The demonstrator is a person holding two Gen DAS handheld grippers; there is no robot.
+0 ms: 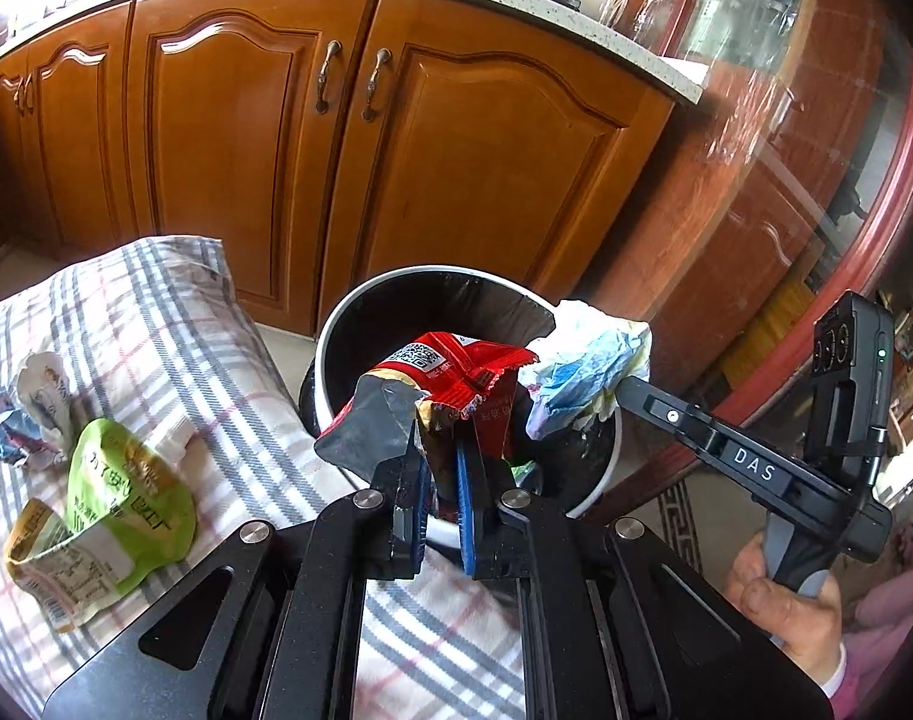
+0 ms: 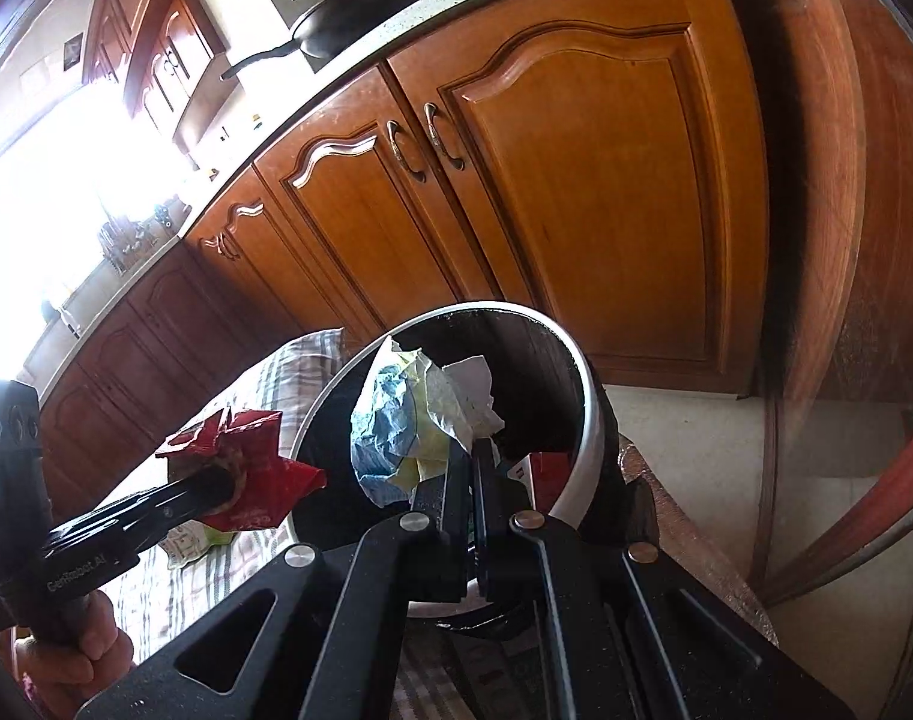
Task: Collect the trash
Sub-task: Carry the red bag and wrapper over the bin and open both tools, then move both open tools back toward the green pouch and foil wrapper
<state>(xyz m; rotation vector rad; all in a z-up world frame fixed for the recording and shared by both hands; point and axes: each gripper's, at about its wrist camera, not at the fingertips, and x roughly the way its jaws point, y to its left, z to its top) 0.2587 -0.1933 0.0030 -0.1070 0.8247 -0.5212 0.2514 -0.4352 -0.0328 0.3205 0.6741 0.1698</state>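
Note:
My left gripper is shut on a red snack wrapper and holds it over the near rim of a round white bin with a black liner. My right gripper is shut on a crumpled white and blue wrapper and holds it above the bin's opening. The right gripper also shows in the left wrist view, with its wrapper over the bin's right rim. The left gripper with the red wrapper shows in the right wrist view, left of the bin.
A green pouch and a crumpled white and blue wrapper lie on the plaid cloth left of the bin. Wooden cabinets stand behind. A round glass-topped table with a red rim is at the right.

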